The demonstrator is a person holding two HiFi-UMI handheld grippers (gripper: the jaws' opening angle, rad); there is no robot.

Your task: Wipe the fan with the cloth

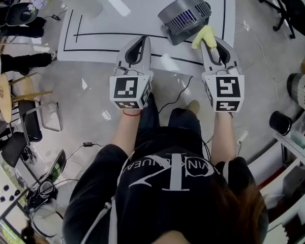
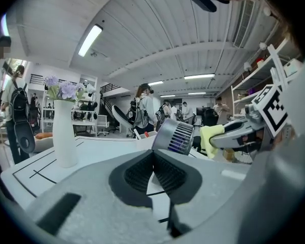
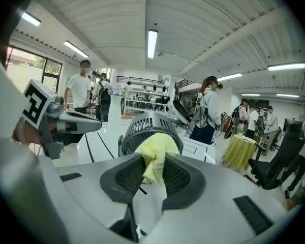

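A small grey fan (image 1: 184, 17) with a slatted grille stands on the white table (image 1: 117, 19), tilted toward me. My right gripper (image 1: 211, 40) is shut on a yellow cloth (image 1: 204, 36), held in the air just right of the fan and near its rim. In the right gripper view the cloth (image 3: 154, 155) bunches between the jaws with the fan (image 3: 151, 127) right behind it. My left gripper (image 1: 141, 43) is shut with nothing in it, hovering left of the fan. The left gripper view shows the fan (image 2: 174, 135) and the cloth (image 2: 210, 138) ahead to the right.
A white vase (image 2: 65, 132) with purple flowers stands on the table's far left. Black lines mark the table top. Chairs, cables and a black bin (image 1: 280, 122) sit on the floor around me. Several people stand in the room behind the table.
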